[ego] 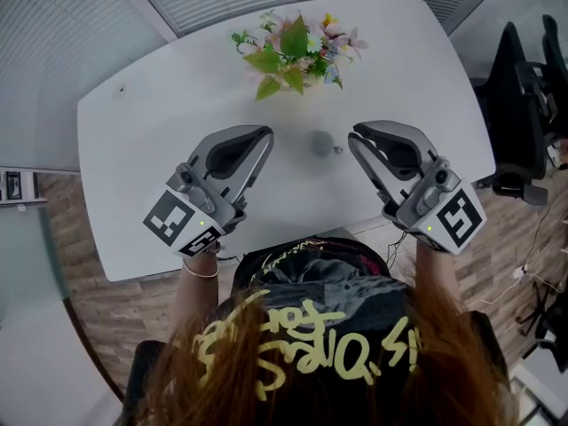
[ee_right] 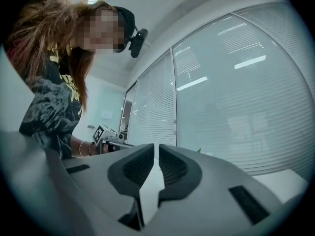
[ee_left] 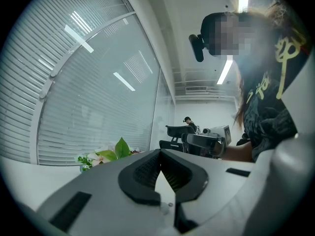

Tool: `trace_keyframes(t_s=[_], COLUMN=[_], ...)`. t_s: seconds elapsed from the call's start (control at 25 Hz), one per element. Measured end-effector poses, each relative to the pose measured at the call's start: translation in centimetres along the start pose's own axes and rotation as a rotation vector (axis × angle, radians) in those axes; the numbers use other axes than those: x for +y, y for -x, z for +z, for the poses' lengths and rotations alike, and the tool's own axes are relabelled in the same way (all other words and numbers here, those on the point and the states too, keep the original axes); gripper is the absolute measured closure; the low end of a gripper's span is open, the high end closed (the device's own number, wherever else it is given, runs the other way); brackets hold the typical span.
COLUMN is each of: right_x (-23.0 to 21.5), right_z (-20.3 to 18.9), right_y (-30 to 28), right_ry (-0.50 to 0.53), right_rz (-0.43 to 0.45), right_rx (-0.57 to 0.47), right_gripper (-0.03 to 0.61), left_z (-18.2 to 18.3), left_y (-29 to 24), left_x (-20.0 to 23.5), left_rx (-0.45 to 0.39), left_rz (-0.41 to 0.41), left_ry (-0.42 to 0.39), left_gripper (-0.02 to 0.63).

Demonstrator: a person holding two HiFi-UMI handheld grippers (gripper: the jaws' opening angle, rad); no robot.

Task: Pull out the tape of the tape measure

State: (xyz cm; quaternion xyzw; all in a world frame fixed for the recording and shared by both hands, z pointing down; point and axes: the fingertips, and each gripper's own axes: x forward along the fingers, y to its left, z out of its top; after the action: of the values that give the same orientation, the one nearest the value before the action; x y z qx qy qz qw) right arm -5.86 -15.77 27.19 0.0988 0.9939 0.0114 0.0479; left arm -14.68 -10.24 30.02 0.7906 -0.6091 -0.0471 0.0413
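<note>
The tape measure [ego: 321, 142], a small round grey case, lies on the white table [ego: 133, 140] just near of the flowers [ego: 297, 51], between the two tong heads and touching neither. No print on it is legible. The left gripper [ego: 264, 135] hangs level, tips together, empty. The right gripper [ego: 357, 137] hangs level, jaws almost together with a thin slit, nothing in it. Yellow lettering on the person's black shirt [ego: 302, 344] can't be read.

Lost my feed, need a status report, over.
Left gripper shut, empty. Right gripper barely open, empty. Tape measure on table between them, tape not pulled out. Nothing in the way.
</note>
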Motion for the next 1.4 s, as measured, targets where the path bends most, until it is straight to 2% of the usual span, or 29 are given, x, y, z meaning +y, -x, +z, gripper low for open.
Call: trace_keyframes(t_s=[0.28, 0.68, 0.88, 1.4], right_x=[0.3, 0.3, -0.1, -0.8], right_z=[0.1, 0.6, 1.1, 0.7], right_y=[1.0, 1.4, 1.8, 1.9], right_ry=[0.028, 0.073, 0.104, 0.117], right_rz=[-0.031, -0.065, -0.110, -0.145], right_rx=[-0.002, -0.023, -0.042, -0.006], right_gripper=[0.575, 0.575, 0.575, 0.575], left_z=[0.2, 0.2, 0.3, 0.3], left_y=[-0.2, -0.1, -0.1, -0.3], left_x=[-1.0, -1.2, -1.1, -1.0], left_rx=[-0.006, -0.012, -0.011, -0.015], left_rz=[-0.022, -0.028, -0.027, -0.032], left_ry=[0.006, 0.005, 0.009, 0.019], left_gripper=[0.618, 0.618, 0.618, 0.618])
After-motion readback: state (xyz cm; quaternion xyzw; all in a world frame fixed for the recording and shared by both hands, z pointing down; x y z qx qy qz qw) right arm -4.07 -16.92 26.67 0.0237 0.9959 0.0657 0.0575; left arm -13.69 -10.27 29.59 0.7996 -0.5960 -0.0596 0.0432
